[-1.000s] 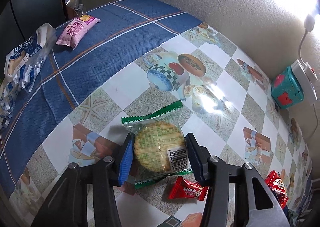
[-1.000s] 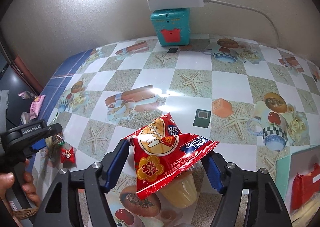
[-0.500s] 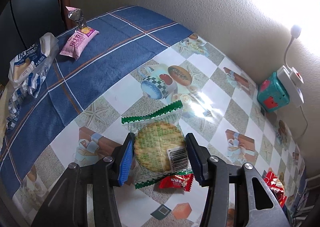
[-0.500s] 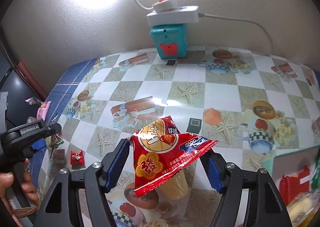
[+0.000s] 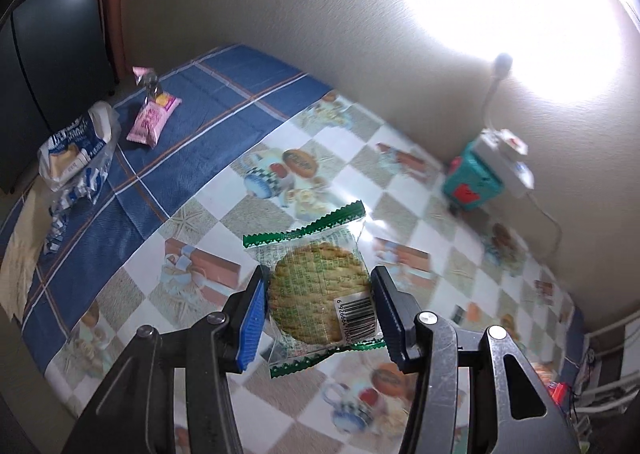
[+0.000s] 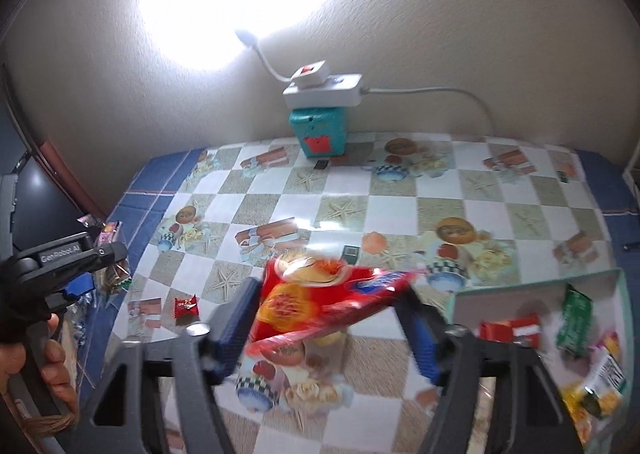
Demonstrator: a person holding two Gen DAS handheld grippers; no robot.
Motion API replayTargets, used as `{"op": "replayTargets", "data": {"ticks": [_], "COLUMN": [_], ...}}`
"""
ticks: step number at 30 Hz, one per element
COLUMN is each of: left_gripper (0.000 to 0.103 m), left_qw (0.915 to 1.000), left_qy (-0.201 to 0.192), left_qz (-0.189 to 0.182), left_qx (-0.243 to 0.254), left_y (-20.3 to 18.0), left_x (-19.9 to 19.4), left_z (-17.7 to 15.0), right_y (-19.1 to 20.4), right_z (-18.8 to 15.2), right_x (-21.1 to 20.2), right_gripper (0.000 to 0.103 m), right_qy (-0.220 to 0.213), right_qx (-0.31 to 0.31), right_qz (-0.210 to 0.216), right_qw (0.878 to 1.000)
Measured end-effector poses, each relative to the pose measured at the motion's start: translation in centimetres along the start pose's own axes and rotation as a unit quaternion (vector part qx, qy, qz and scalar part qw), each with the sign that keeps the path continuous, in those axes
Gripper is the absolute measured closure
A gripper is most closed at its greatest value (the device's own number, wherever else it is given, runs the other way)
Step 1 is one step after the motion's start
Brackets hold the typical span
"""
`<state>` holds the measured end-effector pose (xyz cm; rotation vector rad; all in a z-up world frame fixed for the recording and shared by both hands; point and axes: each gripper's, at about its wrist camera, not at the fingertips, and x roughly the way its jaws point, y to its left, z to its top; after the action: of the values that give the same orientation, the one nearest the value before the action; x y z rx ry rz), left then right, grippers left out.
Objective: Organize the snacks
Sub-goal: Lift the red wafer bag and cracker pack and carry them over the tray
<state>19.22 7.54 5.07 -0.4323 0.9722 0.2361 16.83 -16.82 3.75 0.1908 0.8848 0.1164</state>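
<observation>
My left gripper (image 5: 318, 286) is shut on a clear, green-edged cracker packet (image 5: 312, 266), held off the table between the blue pads. In the right wrist view that gripper (image 6: 68, 258) shows at the far left, held by a hand (image 6: 52, 354). My right gripper (image 6: 328, 290) holds a red snack packet (image 6: 320, 306) above the checked tablecloth (image 6: 400, 206). Its jaws are closing, with the packet pressed between them and blurred. Something pale yellow (image 6: 328, 338) peeks out under the packet; I cannot tell what it is.
A pale green box (image 6: 536, 282) with several snacks sits at the right. A small red candy (image 6: 186, 306) lies on the cloth. A teal box (image 6: 318, 130) carrying a power strip and lamp stands by the wall. A pink packet (image 5: 154, 118) and a blue-white bag (image 5: 76, 150) lie far left.
Both grippers have risen with their packets, so the table looks farther off. The snack box has come into the right wrist view. The red packet has tilted flatter.
</observation>
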Motion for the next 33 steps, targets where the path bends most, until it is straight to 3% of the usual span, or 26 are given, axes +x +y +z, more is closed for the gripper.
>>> {"op": "replayTargets", "data": {"ticks": [2, 6, 12, 20, 23, 25, 30, 33], "left_gripper": [0.051, 0.051, 0.051, 0.051, 0.05, 0.051, 0.05, 0.05], "left_qw": [0.9999, 0.9995, 0.999, 0.9952, 0.9919, 0.9899, 0.9892, 0.9895], "left_qy": [-0.004, 0.008, 0.021, 0.086, 0.121, 0.14, 0.146, 0.145], "left_qz": [-0.002, -0.014, -0.013, 0.002, 0.01, 0.006, -0.003, -0.003], "left_qx": [0.013, 0.026, 0.038, 0.047, 0.034, 0.018, 0.005, 0.0], "left_y": [-0.9, -1.9, -2.8, -2.5, -1.8, -1.1, -0.7, -0.4], "left_x": [-1.4, -2.6, -3.4, -0.7, 0.9, 1.4, 1.4, 1.4], "left_z": [-1.0, -2.9, -5.8, -10.2, -12.0, -12.9, -13.6, -13.2], "right_y": [-0.5, -1.2, -2.7, -4.3, -4.4, -4.4, -4.3, -4.4], "right_z": [-0.2, -1.1, -2.9, -7.9, -9.3, -9.7, -10.4, -10.7], "right_x": [-1.4, -3.2, -5.1, -0.6, 0.6, 1.0, 2.3, 3.1], "right_gripper": [0.038, 0.055, 0.055, 0.054, 0.039, 0.037, 0.023, 0.023], "right_qy": [-0.004, 0.002, 0.016, 0.134, 0.155, 0.159, 0.178, 0.188], "right_qx": [0.006, 0.003, 0.002, 0.002, 0.01, 0.022, 0.046, 0.056], "right_qz": [-0.002, -0.014, -0.026, -0.03, -0.033, -0.031, -0.017, -0.02], "right_qw": [1.0, 1.0, 1.0, 0.991, 0.987, 0.987, 0.983, 0.98]}}
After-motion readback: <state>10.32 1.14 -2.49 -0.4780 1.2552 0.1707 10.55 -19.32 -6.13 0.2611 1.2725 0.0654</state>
